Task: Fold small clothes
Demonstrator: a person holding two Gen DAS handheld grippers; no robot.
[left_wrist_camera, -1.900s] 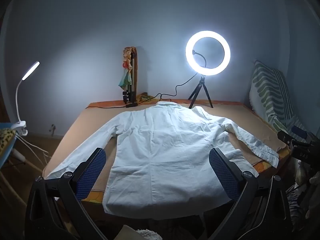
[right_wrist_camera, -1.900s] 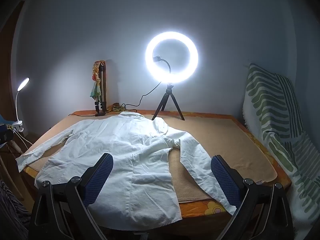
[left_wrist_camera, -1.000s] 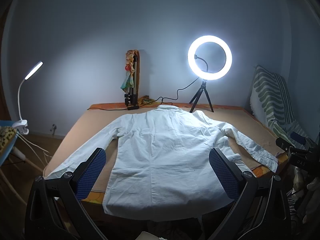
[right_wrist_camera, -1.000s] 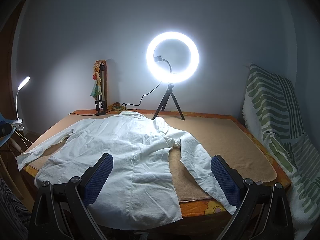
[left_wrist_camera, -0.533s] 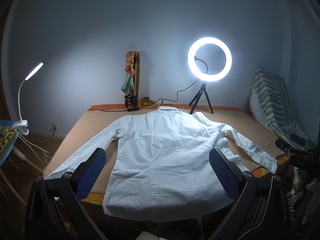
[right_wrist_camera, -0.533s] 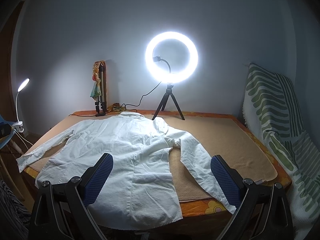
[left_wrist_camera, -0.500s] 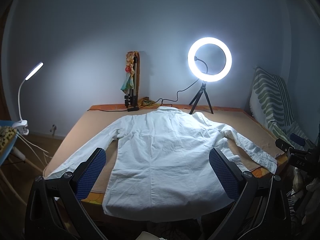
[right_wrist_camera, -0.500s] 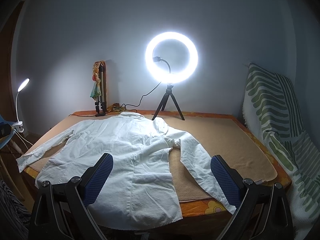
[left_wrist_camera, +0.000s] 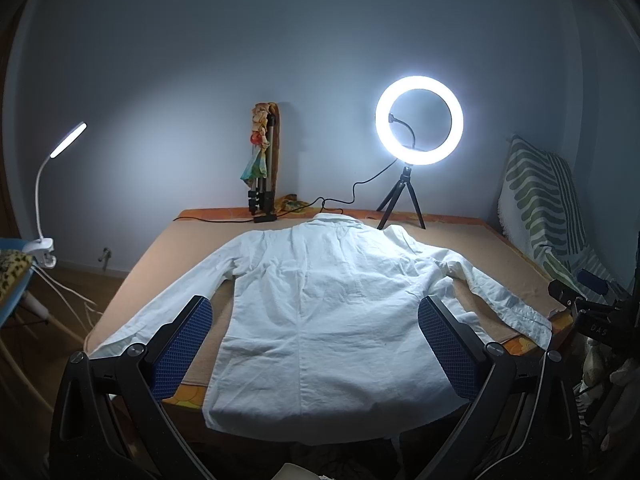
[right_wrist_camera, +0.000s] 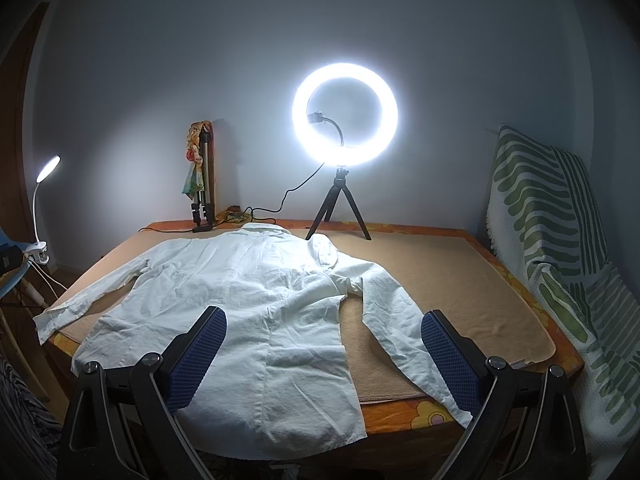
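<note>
Left gripper (left_wrist_camera: 316,344): fingers spread wide, blue pads (left_wrist_camera: 182,346) bare, nothing between them. It hangs above the near hem, clear of the cloth. Right gripper (right_wrist_camera: 324,354): fingers likewise spread wide, pads (right_wrist_camera: 450,360) bare, held above the near edge, touching nothing.

White shirt (left_wrist_camera: 332,316): lies flat, back side up, on the tan mat (right_wrist_camera: 448,280) covering the table (right_wrist_camera: 404,416). Collar at 12 o'clock, hem at 6 o'clock overhanging the near table edge. In the left wrist view, one sleeve runs out toward 8 o'clock, the other toward 4 o'clock with its cuff at the table's right edge. Fabric wrinkled, unfolded.

Beyond the collar, at 12 o'clock: folded tripod (left_wrist_camera: 262,172) with a colourful cloth tied on it, upright against the wall. At 1 o'clock: lit ring light (left_wrist_camera: 419,120) on a small black tripod, cable trailing along the far table edge. At 9 o'clock, off the table: lit clip-on gooseneck lamp (left_wrist_camera: 68,140). At 3 o'clock: green-striped white cloth (right_wrist_camera: 552,240) draped beside the table.
</note>
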